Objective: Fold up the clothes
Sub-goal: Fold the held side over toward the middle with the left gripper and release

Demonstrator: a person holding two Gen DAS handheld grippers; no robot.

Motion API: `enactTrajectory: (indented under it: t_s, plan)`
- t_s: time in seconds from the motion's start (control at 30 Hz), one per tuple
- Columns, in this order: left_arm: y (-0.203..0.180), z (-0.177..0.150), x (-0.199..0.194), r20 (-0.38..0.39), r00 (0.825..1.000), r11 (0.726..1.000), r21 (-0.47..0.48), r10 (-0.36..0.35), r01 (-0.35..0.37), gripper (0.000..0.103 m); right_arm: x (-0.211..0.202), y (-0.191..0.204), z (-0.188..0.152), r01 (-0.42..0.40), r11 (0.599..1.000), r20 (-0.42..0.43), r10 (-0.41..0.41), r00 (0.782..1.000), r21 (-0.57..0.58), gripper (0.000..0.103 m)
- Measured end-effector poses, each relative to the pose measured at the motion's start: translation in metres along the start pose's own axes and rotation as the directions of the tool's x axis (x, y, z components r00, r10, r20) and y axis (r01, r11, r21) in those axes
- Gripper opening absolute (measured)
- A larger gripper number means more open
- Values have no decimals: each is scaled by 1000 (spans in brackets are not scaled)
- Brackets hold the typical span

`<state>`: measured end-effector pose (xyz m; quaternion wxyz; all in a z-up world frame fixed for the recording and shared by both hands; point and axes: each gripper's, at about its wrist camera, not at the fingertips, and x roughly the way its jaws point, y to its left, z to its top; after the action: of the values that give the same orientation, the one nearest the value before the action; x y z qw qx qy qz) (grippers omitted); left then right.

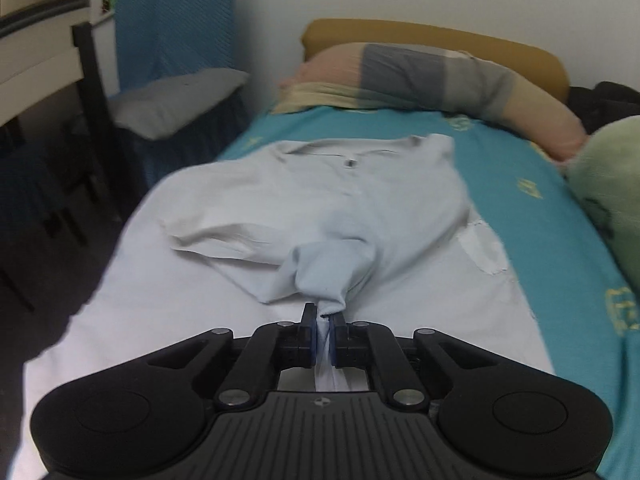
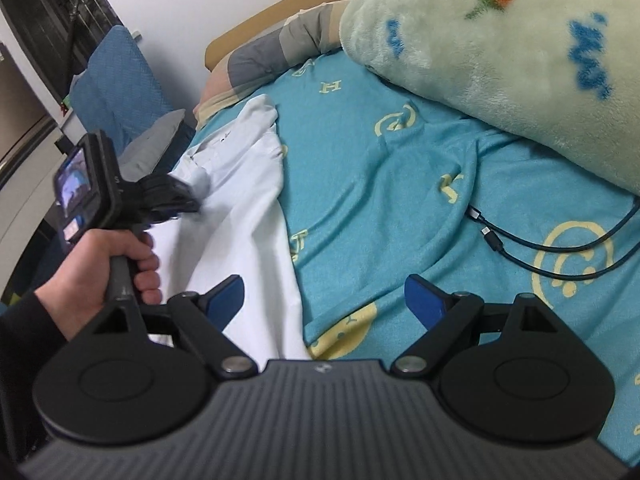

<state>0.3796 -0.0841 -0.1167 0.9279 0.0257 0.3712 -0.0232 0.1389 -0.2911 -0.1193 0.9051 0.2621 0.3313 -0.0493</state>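
- The left tongs (image 1: 323, 316), black with blue pads, are pinching a bunched corner of the pale blue-white cotton shirt (image 1: 320, 208) at the lower middle of the left wrist frame; the cloth is running down between the pressed pads toward the tool body.
- The shirt is lying spread on the bed with the turquoise fleece sheet printed in yellow (image 1: 540, 184), its collar toward the upper middle of the frame and one flap folded over the body, rising in a small peak right at the left tongs.
- In the right wrist frame the right tongs (image 2: 324, 300) are standing spread wide, holding nothing, hovering over the shirt's right edge (image 2: 248, 216): the left pad is sitting above the white cloth, the right pad above the bare sheet (image 2: 360, 184).
- A bare hand (image 2: 116, 268) at the left of that frame is gripping the handle of the left tool.
- A pale green plush blanket (image 2: 500, 40) is filling the upper right, and black cables (image 2: 560, 244) are lying on the sheet just below it.
- A striped pink and grey pillow (image 1: 432, 76) is resting at the head of the bed.
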Motion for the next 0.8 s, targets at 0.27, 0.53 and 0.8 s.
enactTrajectory:
  t_s: [0.27, 0.53, 0.8]
  plan:
    - [46, -51, -61, -186, 960, 960, -229, -208, 164, 41, -4, 1, -1, -7, 1000, 4, 7, 1000, -13, 89]
    - [72, -148, -158, -343, 871, 904, -368, -351, 219, 36, -21, 3, -4, -51, 998, 12, 51, 999, -23, 88]
    - [62, -197, -214, -452, 804, 914, -302, -386, 270, 31, -54, 12, -17, -66, 996, 1, 66, 998, -64, 88]
